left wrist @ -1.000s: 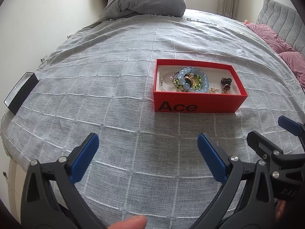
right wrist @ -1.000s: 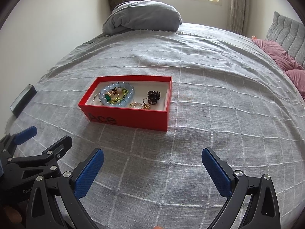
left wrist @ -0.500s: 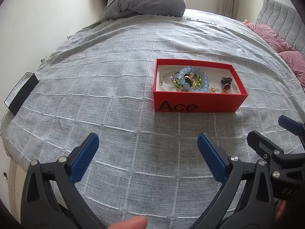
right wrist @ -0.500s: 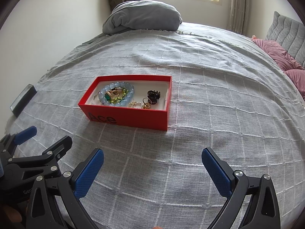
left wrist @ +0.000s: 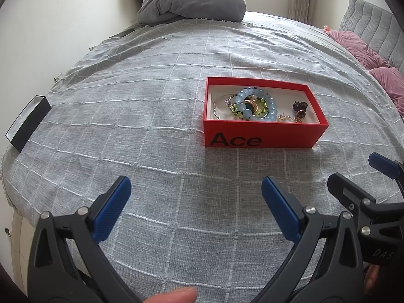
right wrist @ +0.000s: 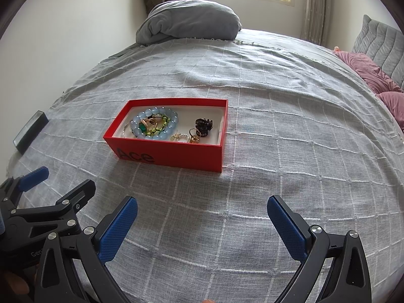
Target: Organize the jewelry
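Both tongs — left (left wrist: 194, 189) and right (right wrist: 202, 209) — gape empty above the bed (left wrist: 151, 151), near the red box (left wrist: 262, 136) of jewelry (left wrist: 252, 104).

"Ace" is printed in black on the near side wall of the red box (left wrist: 262, 137); the same word is seen on that wall at an angle in the right wrist view (right wrist: 176, 155); the letters "DAS" are read in pale print on the right gripper's body; "Gen", cut off, is read on the left gripper's body; no other text is legible.
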Tool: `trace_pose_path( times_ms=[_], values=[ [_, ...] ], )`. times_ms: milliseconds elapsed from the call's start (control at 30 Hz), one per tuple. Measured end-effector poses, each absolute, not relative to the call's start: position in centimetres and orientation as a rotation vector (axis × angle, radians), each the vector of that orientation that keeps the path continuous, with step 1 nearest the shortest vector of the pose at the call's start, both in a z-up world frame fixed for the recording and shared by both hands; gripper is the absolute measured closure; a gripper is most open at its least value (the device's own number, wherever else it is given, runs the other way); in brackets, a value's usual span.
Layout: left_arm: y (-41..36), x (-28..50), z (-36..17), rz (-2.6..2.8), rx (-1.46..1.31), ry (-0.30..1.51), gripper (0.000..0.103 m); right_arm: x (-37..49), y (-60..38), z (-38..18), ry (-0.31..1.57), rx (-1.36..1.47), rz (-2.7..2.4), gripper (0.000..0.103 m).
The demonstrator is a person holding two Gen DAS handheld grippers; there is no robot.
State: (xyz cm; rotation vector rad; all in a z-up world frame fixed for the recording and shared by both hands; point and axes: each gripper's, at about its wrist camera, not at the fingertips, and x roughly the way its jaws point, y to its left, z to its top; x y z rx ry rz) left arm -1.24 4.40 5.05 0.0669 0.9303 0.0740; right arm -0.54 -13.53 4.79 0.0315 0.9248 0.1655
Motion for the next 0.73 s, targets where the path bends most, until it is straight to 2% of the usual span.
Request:
trace_pose_path(
  times_ms=[733],
  values=[
    [4.43, -1.22, 4.62, 0.061, 0.064, 0.939, 0.0, -0.5, -13.72, 4.73, 0.923, 0.037, 0.167, 0.0]
  ],
)
